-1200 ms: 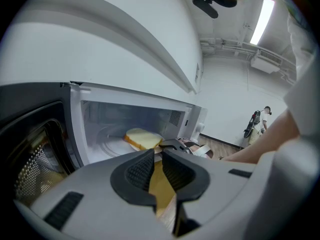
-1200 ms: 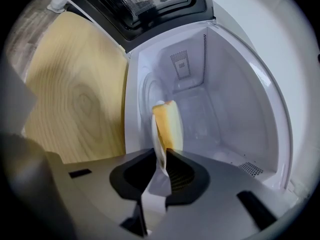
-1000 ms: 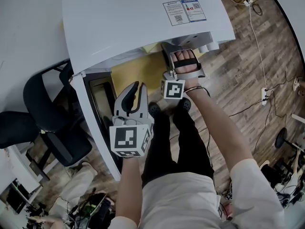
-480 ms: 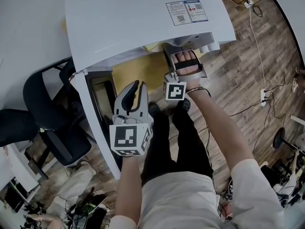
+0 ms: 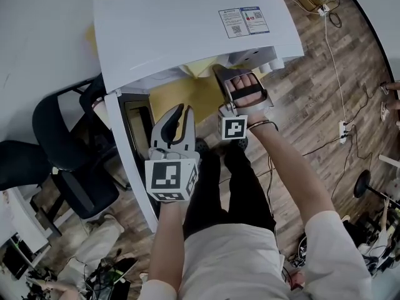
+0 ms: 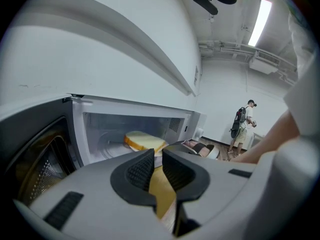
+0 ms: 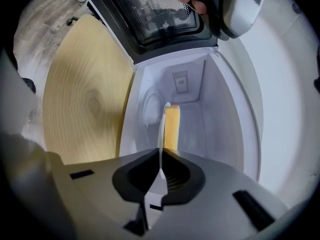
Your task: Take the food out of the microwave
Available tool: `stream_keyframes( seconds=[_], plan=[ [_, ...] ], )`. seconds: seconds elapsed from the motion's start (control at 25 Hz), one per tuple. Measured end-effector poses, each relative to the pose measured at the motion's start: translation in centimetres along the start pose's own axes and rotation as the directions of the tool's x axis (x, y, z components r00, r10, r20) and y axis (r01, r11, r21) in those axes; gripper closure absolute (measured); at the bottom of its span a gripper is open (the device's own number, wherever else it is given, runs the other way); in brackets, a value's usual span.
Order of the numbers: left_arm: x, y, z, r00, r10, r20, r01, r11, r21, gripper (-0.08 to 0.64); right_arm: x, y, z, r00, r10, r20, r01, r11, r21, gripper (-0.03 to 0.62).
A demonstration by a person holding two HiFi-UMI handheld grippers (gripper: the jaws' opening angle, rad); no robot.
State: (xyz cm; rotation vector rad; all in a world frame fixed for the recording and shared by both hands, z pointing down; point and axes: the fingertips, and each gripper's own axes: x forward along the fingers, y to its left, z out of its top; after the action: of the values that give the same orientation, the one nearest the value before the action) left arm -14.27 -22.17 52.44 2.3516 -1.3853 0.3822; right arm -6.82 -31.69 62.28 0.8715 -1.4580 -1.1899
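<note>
A white microwave point(image 5: 181, 30) stands on a yellow table with its door point(image 5: 128, 161) swung open to the left. Inside, a slice of bread point(image 6: 144, 141) lies on a white plate point(image 6: 158, 158). My right gripper point(image 5: 220, 70) reaches into the opening, its tips hidden under the microwave's top. In the right gripper view, rolled sideways, the plate point(image 7: 162, 129) runs edge-on into the right gripper point(image 7: 161, 171), which is shut on its rim, with the bread point(image 7: 172, 126) beside it. My left gripper point(image 5: 181, 112) hovers beside the door, shut and holding nothing.
A black office chair point(image 5: 69, 149) stands left of the door. Cables and a power strip point(image 5: 342, 130) lie on the wooden floor at the right. The yellow table point(image 7: 85, 94) extends in front of the cavity. A person point(image 6: 242, 124) stands far off in the room.
My right hand and its marker cube have shifted slightly back toward me from the microwave opening. The left gripper has stayed put.
</note>
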Motion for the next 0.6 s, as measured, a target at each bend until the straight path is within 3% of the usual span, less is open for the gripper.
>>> stream_keyframes(
  seconds=[0.6],
  plan=[
    [-3.4,-1.2,2.8,1.0,0.016,0.018,-0.016,0.999,0.049,0.532,-6.1,-2.9,1.6,0.994,-0.002,0.111,0.005,1.0,-0.025,0.58]
  ],
)
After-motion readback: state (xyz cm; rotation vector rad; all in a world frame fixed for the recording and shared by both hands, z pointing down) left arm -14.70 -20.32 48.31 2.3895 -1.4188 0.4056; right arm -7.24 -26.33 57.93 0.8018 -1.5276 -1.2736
